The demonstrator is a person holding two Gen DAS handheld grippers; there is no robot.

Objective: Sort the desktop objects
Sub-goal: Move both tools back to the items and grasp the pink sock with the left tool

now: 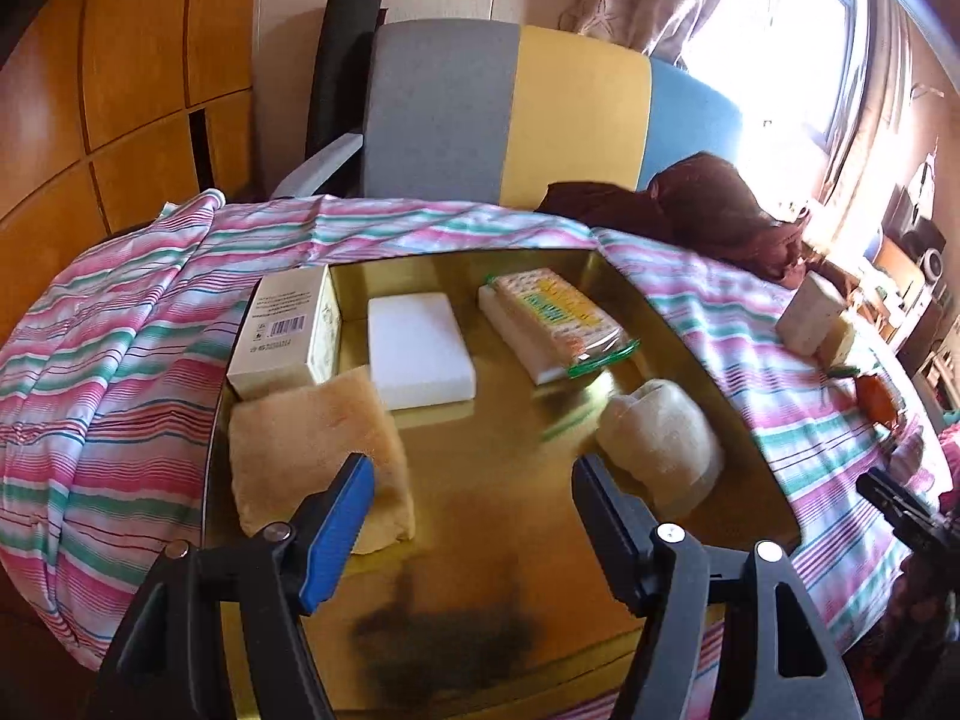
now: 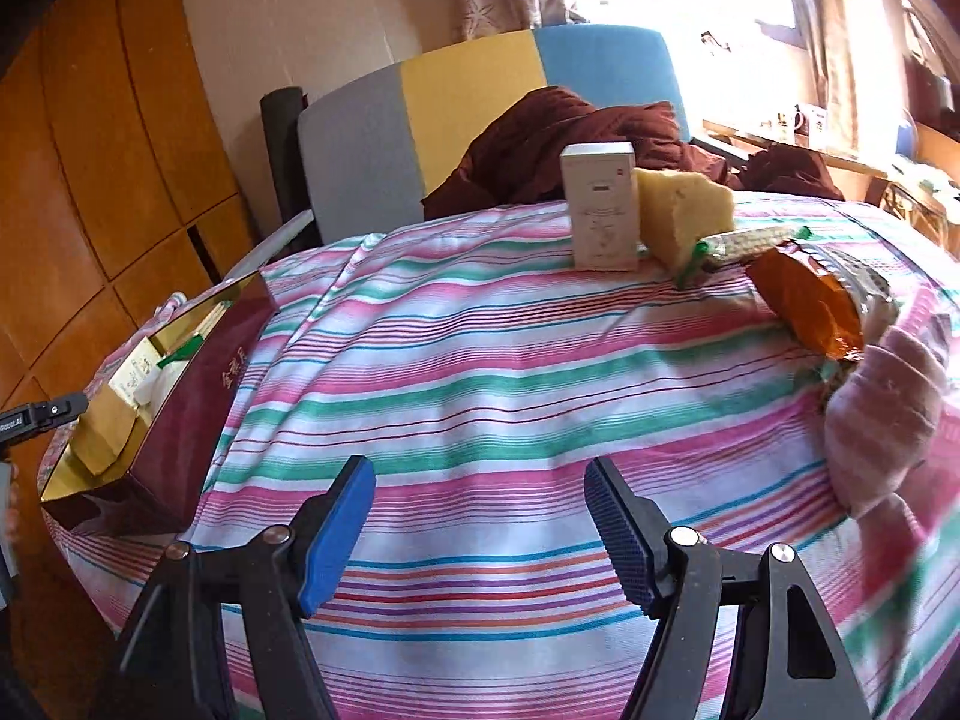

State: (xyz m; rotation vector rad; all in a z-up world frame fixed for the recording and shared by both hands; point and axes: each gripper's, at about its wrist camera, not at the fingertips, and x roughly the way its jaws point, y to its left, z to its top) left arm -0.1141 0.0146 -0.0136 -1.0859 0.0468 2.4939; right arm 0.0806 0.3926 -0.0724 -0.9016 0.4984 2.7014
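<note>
While both blue-padded grippers, left (image 1: 471,480) and right (image 2: 480,486), hang spread and empty, the upright white carton (image 2: 602,207) and orange foil packet (image 2: 810,306) wait outside the gold-lined box (image 1: 690,324), where a hasty pinch could topple the carton.

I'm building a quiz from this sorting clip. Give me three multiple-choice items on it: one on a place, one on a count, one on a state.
1. Where does the white foam block lie?
A. inside the gold-lined box
B. on the striped cloth
C. on the chair

2. How many items are in the box?
A. two
B. five
C. eight

3. How is the left gripper?
A. shut on a sponge
B. open, holding nothing
C. out of view

Answers: 1 A, the block rests on the box's gold floor; 2 B, carton, block, sponge, packet and roll show there; 3 B, its jaws stand apart with only the box floor between them.
</note>
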